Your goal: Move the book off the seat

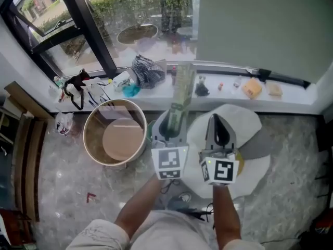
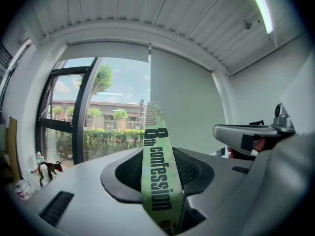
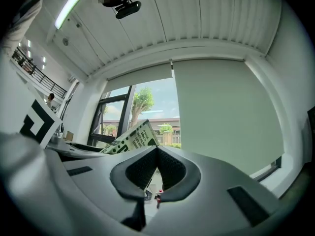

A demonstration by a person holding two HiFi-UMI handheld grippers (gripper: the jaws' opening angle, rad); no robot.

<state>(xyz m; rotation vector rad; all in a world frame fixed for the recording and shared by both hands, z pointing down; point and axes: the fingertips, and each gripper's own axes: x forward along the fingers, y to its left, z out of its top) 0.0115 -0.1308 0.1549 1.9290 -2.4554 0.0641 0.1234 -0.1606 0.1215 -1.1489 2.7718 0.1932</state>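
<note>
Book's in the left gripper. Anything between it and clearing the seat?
Nothing visible. The left gripper is clamped on the book, held off the seat; the right gripper, shut, is beside it, apart.

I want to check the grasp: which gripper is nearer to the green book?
Left. The left gripper has its jaws closed on the book; the right gripper is beside it, jaws together, not touching it.

Held in the left gripper (image 1: 171, 123), the book (image 1: 183, 87) stands just left of the seat (image 1: 245, 120), with the right gripper (image 1: 215, 121) above the seat, the bucket (image 1: 88, 135) farther left and the windowsill (image 1: 229, 97) behind.
</note>
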